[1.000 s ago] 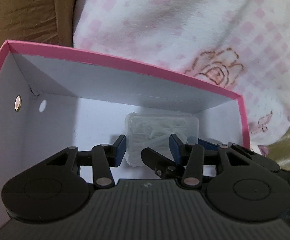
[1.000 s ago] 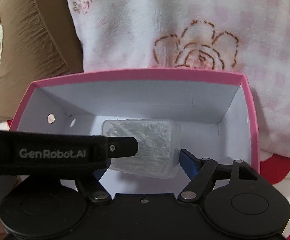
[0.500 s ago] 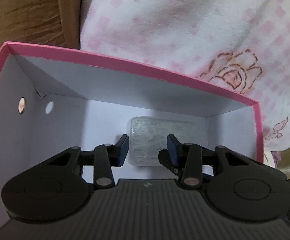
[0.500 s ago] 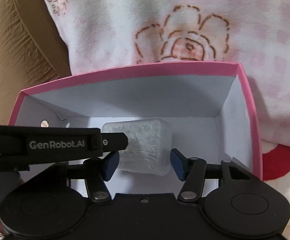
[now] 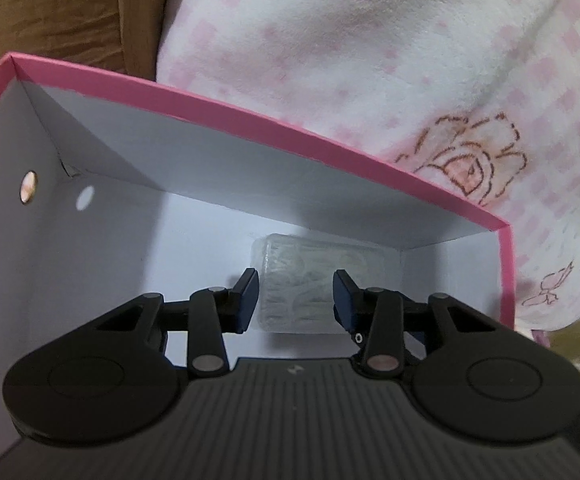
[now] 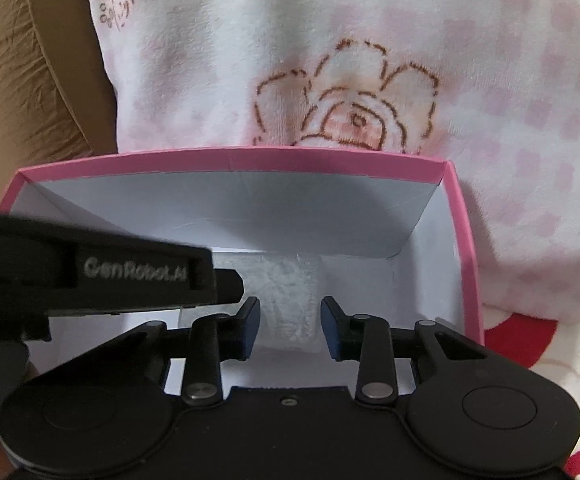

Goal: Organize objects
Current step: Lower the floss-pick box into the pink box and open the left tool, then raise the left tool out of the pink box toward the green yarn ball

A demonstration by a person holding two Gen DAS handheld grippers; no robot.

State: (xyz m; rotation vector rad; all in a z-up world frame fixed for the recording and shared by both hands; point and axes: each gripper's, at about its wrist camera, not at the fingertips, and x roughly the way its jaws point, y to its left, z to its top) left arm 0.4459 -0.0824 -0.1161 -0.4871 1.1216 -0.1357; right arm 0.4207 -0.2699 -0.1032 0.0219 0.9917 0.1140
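GenRobot.AI on left claw, just narrowed, gripping nothing; right claw clamped on clear case

Soft, even indoor light is falling on both views, leaving the scene moderately bright without hard glare. The far wall of the pink-rimmed box is casting a grey shadow across its white interior, and the box is showing the same shading in the right wrist view. Fisheye distortion is bending straight edges toward the frame borders, and dark vignetting is cutting the right view's corners. The checked blanket is appearing slightly soft; the lettering on the left gripper is smearing with motion blur.
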